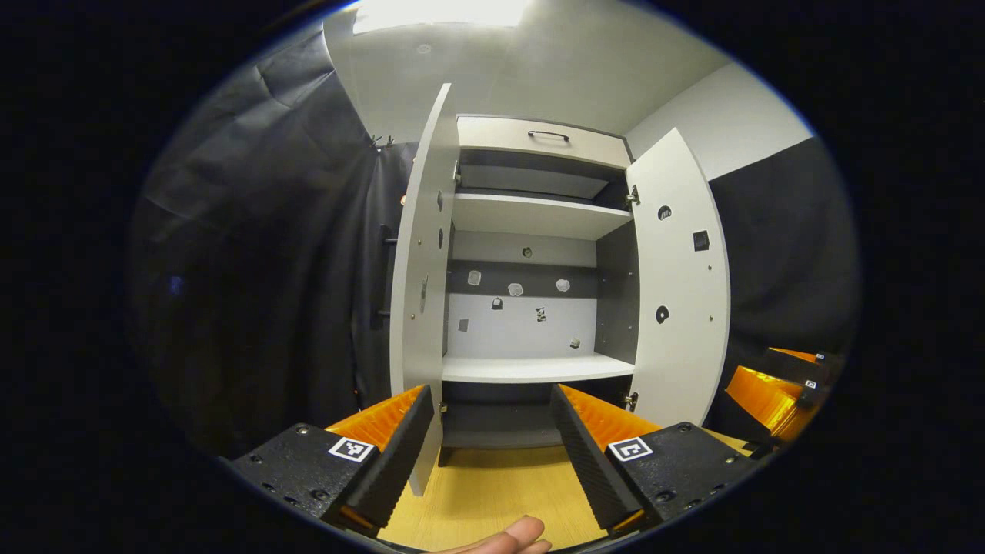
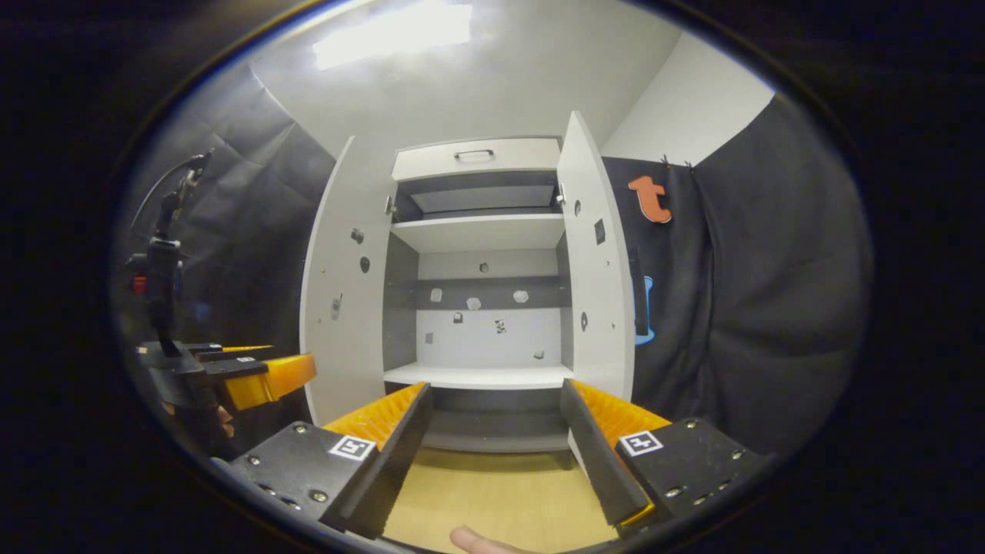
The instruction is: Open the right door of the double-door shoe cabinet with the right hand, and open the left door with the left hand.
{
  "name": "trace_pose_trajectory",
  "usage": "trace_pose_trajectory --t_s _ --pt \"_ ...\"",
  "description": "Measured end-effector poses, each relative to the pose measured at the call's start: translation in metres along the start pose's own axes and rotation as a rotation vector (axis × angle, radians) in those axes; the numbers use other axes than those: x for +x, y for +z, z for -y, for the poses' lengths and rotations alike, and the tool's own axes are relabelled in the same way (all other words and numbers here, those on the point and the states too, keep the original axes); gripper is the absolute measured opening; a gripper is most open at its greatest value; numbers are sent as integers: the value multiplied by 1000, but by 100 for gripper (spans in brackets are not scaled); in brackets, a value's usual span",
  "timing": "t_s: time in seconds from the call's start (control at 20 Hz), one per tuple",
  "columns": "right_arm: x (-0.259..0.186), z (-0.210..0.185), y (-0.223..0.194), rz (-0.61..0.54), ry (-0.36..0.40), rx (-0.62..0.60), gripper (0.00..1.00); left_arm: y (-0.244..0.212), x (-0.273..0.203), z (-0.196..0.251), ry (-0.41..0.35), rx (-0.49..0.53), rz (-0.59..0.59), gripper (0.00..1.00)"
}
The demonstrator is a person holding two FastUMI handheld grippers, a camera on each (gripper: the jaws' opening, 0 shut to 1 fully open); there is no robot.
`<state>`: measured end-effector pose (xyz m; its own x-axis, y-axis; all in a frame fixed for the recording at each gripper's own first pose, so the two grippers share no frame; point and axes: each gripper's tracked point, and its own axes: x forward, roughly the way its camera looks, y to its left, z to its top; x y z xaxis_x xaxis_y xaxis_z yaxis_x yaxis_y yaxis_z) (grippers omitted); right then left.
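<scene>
Now facing shoe cabinet (image 1: 531,254), straight ahead on wooden floor (image 1: 492,485). Left door (image 1: 419,292) swung fully out, seen almost edge-on in left gripper view; right door (image 1: 677,285) also wide open, inner face showing. Inside: pale shelves (image 1: 535,369), top drawer (image 1: 539,140) with dark handle shut above them. Left tool (image 1: 492,450) spread wide, holding nothing, left finger (image 1: 396,450) just in front of left door's lower edge, contact unclear. Right tool (image 2: 492,442) likewise spread wide, empty, short of cabinet, apart from both doors. Fingertip (image 1: 508,535) of holding hand peeking in at bottom.
</scene>
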<state>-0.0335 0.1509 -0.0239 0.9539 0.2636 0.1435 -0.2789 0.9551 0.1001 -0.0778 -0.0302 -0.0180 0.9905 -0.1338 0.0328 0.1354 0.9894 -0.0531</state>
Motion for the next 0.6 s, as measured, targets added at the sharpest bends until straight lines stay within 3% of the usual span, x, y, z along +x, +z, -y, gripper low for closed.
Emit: trace_pose_trajectory --t_s 0.3,0.35,0.45,0.55,0.6 --pt "45 19 -9 42 -15 -34 99 -3 38 5 31 0 16 95" --pt "53 21 -12 35 -18 -32 95 -3 46 8 30 1 19 95" --pt "69 27 -16 25 -18 -29 95 -6 64 16 22 -2 19 93" --pt "84 36 -19 20 -35 -31 95 -13 76 23 5 4 -1 97" --pt "90 40 -20 15 -45 -32 99 -14 82 25 4 7 -7 95"
